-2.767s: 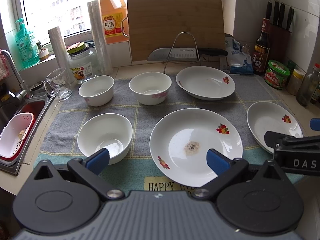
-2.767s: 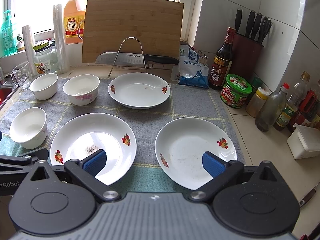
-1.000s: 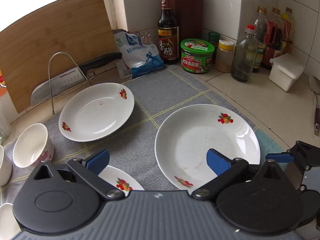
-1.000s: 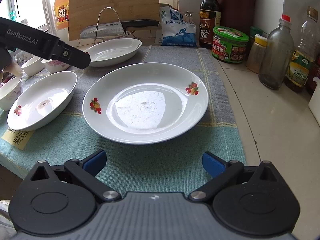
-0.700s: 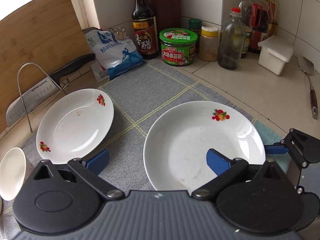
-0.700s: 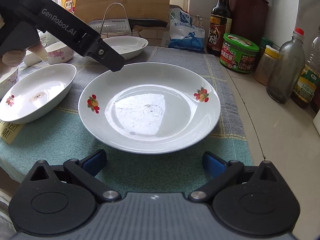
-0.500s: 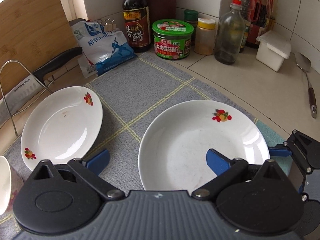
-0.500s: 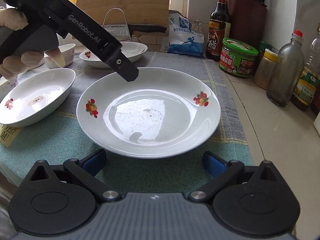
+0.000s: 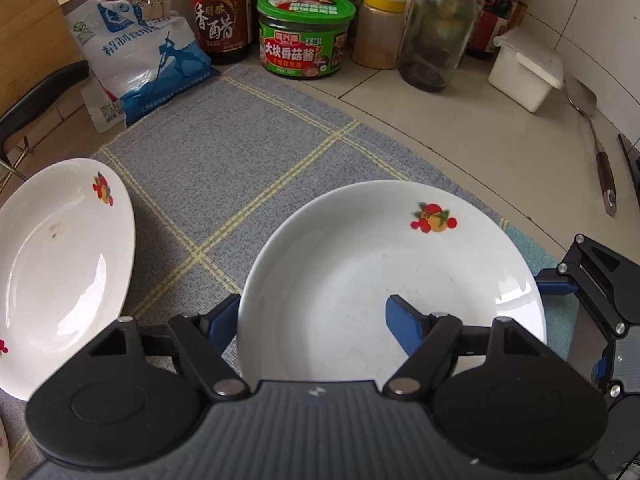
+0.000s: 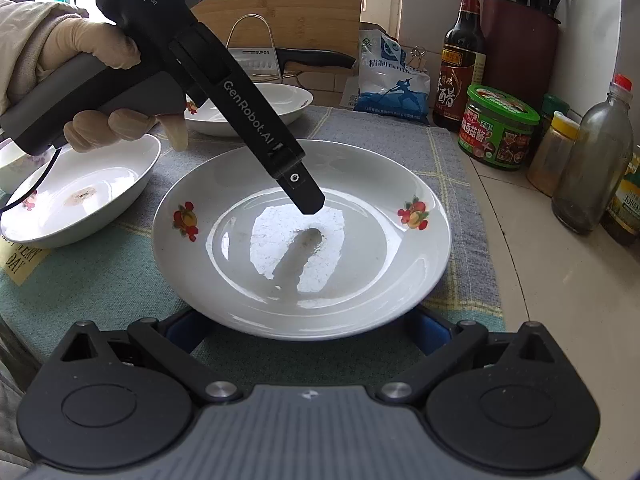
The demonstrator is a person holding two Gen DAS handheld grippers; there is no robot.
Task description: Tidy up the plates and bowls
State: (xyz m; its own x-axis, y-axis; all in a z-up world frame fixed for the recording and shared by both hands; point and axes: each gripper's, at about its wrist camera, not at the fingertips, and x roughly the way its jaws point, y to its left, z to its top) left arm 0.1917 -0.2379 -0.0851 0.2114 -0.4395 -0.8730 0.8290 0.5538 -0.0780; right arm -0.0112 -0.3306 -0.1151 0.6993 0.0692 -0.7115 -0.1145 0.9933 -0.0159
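A white plate with fruit prints (image 9: 380,280) (image 10: 304,248) lies on the grey-green mat. My left gripper (image 9: 316,320) is open and straddles the plate's left rim: one finger (image 9: 404,324) is over the plate's inside, the other (image 9: 218,322) is outside it. In the right wrist view the left gripper's finger (image 10: 300,188) hangs just above the plate's middle. My right gripper (image 10: 304,328) is open at the plate's near edge, its pads partly hidden under the rim. A second plate (image 9: 56,256) (image 10: 256,108) lies behind, and a third (image 10: 80,196) lies to the left.
Along the wall stand a green-lidded jar (image 9: 304,36), a dark vinegar bottle (image 10: 460,64), a glass bottle (image 9: 436,28), a salt bag (image 9: 144,60), a white box (image 9: 528,72) and a knife block (image 10: 520,44). A spatula (image 9: 600,152) lies on the counter. A bowl rim (image 10: 8,160) shows far left.
My left gripper has swung right and come down over the right-hand plate, one finger now inside its rim. My right gripper has moved in to the plate's near edge.
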